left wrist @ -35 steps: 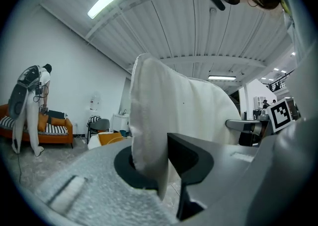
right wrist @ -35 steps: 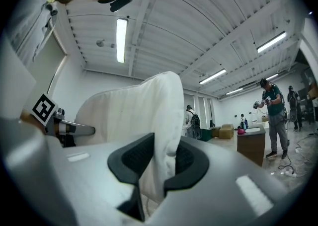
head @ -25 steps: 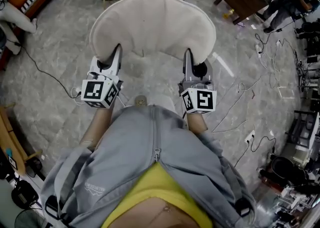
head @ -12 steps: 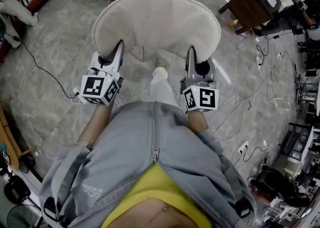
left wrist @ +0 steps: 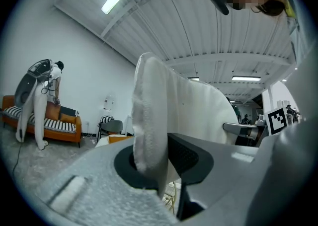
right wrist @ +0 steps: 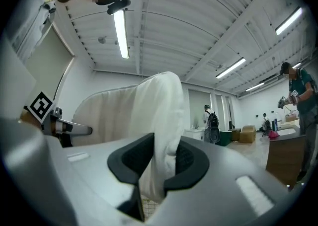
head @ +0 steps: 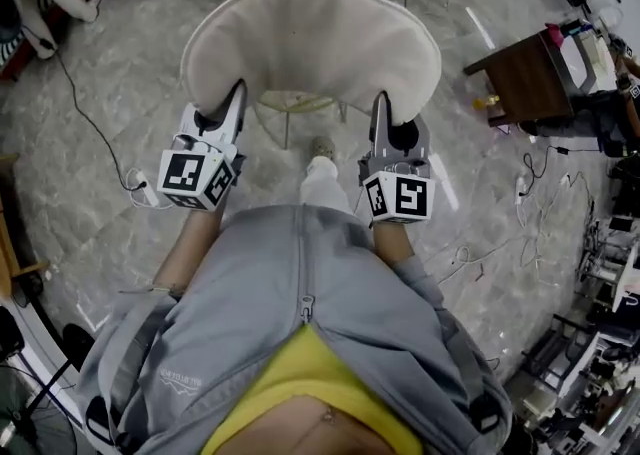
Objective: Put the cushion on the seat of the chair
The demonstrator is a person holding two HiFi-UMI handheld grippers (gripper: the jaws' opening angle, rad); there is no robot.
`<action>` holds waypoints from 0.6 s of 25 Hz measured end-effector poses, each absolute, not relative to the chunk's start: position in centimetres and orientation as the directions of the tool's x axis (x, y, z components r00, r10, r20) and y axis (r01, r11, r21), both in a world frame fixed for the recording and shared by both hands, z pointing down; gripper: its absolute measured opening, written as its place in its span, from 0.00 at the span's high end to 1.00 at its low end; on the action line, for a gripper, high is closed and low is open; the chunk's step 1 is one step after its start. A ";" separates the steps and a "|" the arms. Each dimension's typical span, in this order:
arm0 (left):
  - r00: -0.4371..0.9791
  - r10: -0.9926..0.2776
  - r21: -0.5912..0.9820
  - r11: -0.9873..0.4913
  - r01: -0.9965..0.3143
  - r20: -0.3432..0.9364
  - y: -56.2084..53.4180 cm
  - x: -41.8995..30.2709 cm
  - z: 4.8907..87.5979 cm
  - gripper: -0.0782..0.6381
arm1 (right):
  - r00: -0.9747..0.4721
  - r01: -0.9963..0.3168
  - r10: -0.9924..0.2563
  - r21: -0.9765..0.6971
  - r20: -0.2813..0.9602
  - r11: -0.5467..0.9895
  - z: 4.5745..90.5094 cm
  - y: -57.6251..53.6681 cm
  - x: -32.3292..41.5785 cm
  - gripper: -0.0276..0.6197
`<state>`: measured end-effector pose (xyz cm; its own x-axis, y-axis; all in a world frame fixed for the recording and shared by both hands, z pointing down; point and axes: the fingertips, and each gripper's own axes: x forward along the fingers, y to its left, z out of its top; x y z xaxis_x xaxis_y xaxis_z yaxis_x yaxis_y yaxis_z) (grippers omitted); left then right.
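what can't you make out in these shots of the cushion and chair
1. Yellow wire chair, head view: seat mostly covered by the white fluffy cushion; top cut off by the frame edge.
2. Both gripper views: the cushion blocks most of what lies ahead.
3. Dark wooden table, head view: items on it too small to name.

The cushion [head: 310,43] clamped in the left gripper [head: 236,95] and the right gripper [head: 380,103] is white fleecy cloth, matt and nubbly along its edge. Both gripper bodies are grey matt plastic with a fine grainy surface. Their pads [left wrist: 186,156] are black and dimpled. Below the tips, the chair [head: 300,101] is thin yellowish wire, and the floor [head: 120,73] is glossy grey marbled stone.
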<state>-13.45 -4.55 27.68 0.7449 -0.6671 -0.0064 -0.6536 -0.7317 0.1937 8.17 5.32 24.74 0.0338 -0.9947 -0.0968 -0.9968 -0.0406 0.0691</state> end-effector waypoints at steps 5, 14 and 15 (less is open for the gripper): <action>0.680 -0.733 0.228 -0.659 -0.717 0.023 -11.5 -6.9 28.7 0.81 | -0.069 -0.995 -0.997 0.072 -0.043 0.066 25.2 -4.2 15.7 0.85; 0.533 -0.837 0.236 -0.497 -0.835 0.125 -19.4 1.8 32.3 0.81 | -0.262 -0.964 -0.964 0.023 0.048 0.263 29.2 -16.3 25.3 0.85; 0.519 -0.844 0.237 -0.481 -0.844 0.136 -19.8 2.2 32.5 0.81 | -0.279 -0.960 -0.959 0.017 0.057 0.280 29.6 -17.0 25.8 0.85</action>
